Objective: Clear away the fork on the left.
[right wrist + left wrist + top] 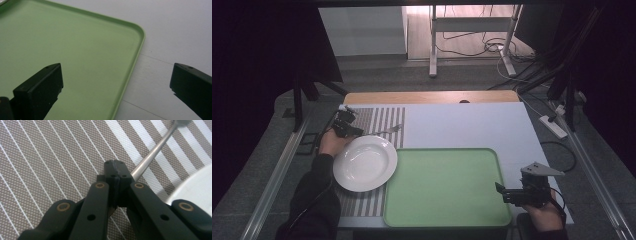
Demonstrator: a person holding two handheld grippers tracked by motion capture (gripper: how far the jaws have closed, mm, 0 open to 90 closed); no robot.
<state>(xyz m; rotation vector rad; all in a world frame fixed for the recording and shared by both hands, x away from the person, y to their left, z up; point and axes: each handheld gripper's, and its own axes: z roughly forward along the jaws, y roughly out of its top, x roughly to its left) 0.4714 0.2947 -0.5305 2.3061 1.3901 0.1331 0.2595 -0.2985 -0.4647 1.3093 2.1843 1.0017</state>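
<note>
The fork (388, 130) you are holding is slim polished metal, its round handle (152, 152) catching light, and it lies at about 11 o'clock on the surface (462, 125), over the striped placemat (379, 120). Your left gripper (357, 131) is clenched on the handle's end, jaws pressed together. The placemat is a woven grey mesh with white stripes. Just beside the fork at 9 o'clock sits a glossy round white plate (364, 163). A smooth matte green tray (447, 187) with rounded corners lies at 6 o'clock. Your right gripper (500, 191) hangs released at 4 o'clock, jaws wide apart over the tray's edge.
</note>
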